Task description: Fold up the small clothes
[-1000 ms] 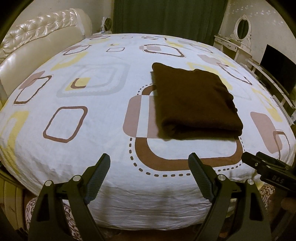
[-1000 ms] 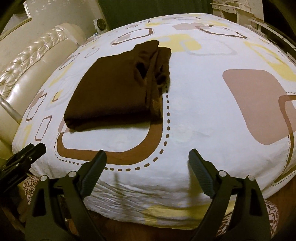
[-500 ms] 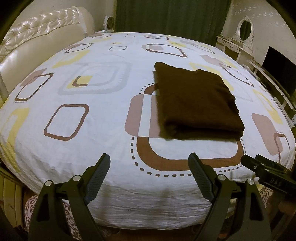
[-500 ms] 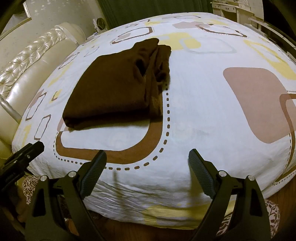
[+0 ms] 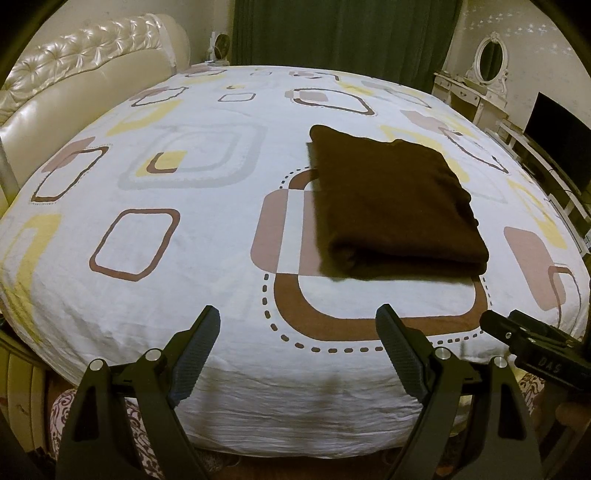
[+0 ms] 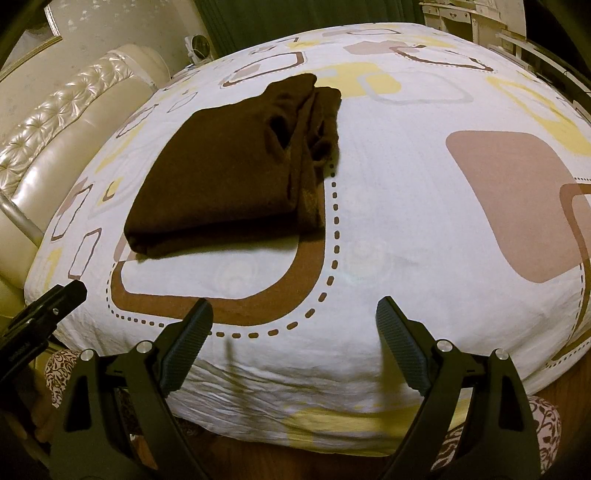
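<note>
A dark brown garment point(image 5: 391, 199) lies folded into a thick rectangle on the patterned bed sheet point(image 5: 184, 258). In the right wrist view the brown garment point(image 6: 229, 173) sits to the upper left, with bunched folds along its right edge. My left gripper point(image 5: 297, 339) is open and empty, held near the bed's front edge, short of the garment. My right gripper point(image 6: 293, 332) is open and empty too, at the front edge, below and right of the garment. Each gripper shows at the other view's side.
A cream tufted headboard point(image 5: 74, 85) runs along the left. Dark green curtains point(image 5: 343, 33) hang at the back. A white dressing table with an oval mirror point(image 5: 487, 70) and a dark screen point(image 5: 557, 129) stand at the right.
Both grippers have drifted slightly; the garment sits a little lower in the left view. Both stay open and the garment has not moved.
</note>
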Available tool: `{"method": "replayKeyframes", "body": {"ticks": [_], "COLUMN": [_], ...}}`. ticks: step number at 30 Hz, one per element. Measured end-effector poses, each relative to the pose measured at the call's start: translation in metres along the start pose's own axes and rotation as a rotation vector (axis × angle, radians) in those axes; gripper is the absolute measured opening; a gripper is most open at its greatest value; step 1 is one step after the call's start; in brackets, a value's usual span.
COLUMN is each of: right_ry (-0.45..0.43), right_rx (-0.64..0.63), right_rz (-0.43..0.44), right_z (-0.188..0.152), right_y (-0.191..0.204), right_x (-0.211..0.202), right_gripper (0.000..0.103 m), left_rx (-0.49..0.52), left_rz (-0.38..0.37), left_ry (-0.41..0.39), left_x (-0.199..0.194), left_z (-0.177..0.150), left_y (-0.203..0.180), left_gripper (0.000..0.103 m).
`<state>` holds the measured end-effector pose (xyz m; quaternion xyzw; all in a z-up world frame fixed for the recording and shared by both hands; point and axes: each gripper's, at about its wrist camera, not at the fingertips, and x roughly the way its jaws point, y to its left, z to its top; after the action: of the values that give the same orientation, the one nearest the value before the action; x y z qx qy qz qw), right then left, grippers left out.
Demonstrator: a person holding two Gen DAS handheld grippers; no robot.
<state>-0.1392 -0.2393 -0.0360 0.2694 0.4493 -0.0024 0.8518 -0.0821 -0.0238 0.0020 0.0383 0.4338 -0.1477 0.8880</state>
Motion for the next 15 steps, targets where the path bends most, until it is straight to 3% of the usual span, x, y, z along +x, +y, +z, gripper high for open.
{"method": "replayKeyframes", "body": {"ticks": [15], "right_ry": [0.001], "right_rx": [0.0], "right_rz": [0.0], "right_z": [-0.0015], "right_y": [0.0014], "right_x": [0.0006], "right_gripper": [0.09], "left_rx": [0.001], "left_rz": [-0.002], "left_ry": [-0.015], "left_x": [-0.0048], "left_z": [-0.0002], "left_y": [-0.0039], "left_gripper": [0.085]}}
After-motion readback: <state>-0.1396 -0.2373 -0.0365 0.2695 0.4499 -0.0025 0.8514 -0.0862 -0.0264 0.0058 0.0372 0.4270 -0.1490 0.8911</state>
